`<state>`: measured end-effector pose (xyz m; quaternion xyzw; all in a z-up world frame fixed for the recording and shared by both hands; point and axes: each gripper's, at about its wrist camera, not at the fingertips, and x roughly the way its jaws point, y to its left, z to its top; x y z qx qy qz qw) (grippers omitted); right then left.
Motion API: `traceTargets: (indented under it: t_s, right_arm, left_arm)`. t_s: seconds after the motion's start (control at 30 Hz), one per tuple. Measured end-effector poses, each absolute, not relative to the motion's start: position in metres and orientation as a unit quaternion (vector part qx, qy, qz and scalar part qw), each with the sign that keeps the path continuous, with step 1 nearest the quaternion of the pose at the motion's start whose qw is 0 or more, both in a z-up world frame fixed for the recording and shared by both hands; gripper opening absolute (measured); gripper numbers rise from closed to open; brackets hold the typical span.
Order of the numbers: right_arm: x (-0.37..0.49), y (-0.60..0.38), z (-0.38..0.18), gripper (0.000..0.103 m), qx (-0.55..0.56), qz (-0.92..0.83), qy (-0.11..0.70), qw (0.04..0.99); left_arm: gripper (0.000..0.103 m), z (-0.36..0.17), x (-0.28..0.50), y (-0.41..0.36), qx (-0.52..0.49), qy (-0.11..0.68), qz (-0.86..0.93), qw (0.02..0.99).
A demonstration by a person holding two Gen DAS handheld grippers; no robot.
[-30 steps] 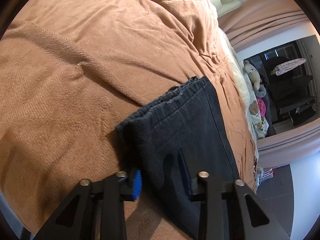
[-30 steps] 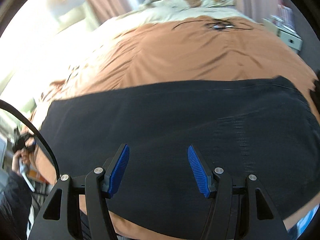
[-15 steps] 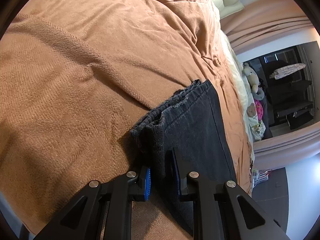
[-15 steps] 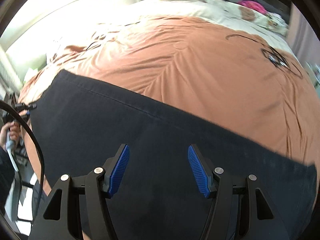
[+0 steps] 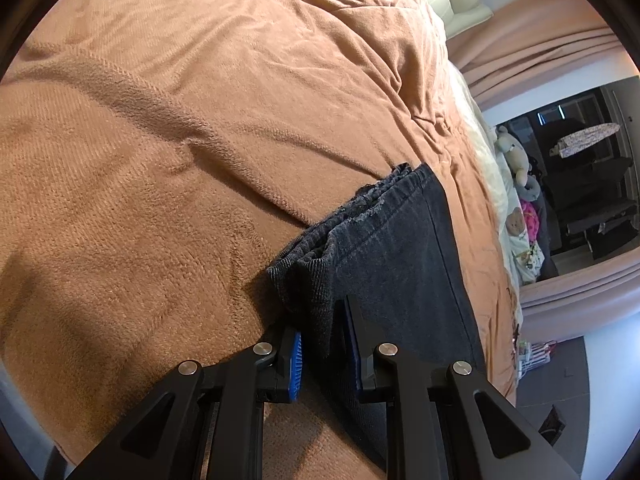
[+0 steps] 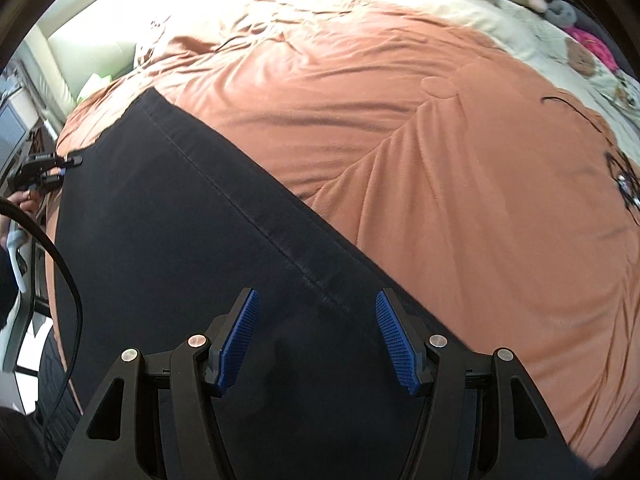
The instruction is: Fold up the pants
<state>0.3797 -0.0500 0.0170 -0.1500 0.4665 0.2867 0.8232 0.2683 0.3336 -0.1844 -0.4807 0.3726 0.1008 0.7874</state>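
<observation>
Blue ribbed pads of the left gripper (image 5: 324, 354) are pinched on a bunched corner of the pants (image 5: 384, 248), near the frayed hem end where several layers of dark denim stack up on the brown blanket (image 5: 160, 160). The right gripper (image 6: 316, 334) hangs over the flat stretch of the same pants (image 6: 180, 220) with its jaws apart and nothing between them; a long seam runs diagonally just ahead of its fingers. The pants lie lengthwise along the near edge of the bed, already doubled leg on leg by the look of the stacked hems. Denim like this looks moderately heavy and limp: it will sag between two holds and drag on the fleecy blanket rather than slide, so a lift probably has to clear the surface before the cloth is carried over. The layers may slip against each other, so a bite that takes in the whole stack at a corner or along the seam edge seems safest; the thick hem gives the pads something to grip. For the right side, the far edge beside the seam looks the natural place to take hold. There are no containers in view: only soft toys (image 5: 516, 160) on the pale bedding beyond the blanket, and the person's hand (image 6: 20, 200) at the left of the right wrist view.
</observation>
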Motion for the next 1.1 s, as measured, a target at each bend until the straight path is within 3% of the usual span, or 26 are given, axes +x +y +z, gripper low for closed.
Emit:
traceTargets:
  t_s: [0.3, 0.43, 0.53, 0.9, 0.93, 0.97, 1.1]
  right_arm:
    - [0.429, -0.047, -0.006, 0.059, -0.154, 0.321, 0.498, 0.791]
    - [0.435, -0.043, -0.017, 0.040, -0.159, 0.335, 0.514, 0.773]
    - [0.436, -0.042, -0.013, 0.031, -0.158, 0.345, 0.511, 0.771]
    - [0.446, -0.042, -0.020, 0.022, -0.154, 0.331, 0.524, 0.770]
    - [0.447, -0.040, -0.022, 0.019, -0.152, 0.325, 0.523, 0.773]
    - [0.447, -0.037, -0.022, 0.004, -0.156, 0.320, 0.519, 0.777]
    - [0.440, -0.023, -0.017, 0.000, -0.193, 0.302, 0.500, 0.788]
  left_arm:
    - [0.020, -0.184, 0.272, 0.331, -0.470, 0.377, 0.114, 0.790]
    - [0.020, -0.184, 0.273, 0.331, -0.469, 0.379, 0.117, 0.789]
    - [0.020, -0.183, 0.275, 0.331, -0.466, 0.380, 0.119, 0.790]
    - [0.020, -0.184, 0.279, 0.332, -0.460, 0.382, 0.120, 0.793]
    - [0.020, -0.184, 0.279, 0.332, -0.460, 0.382, 0.119, 0.793]
    - [0.020, -0.185, 0.279, 0.333, -0.460, 0.382, 0.119, 0.793]
    - [0.020, -0.184, 0.280, 0.333, -0.456, 0.384, 0.119, 0.794]
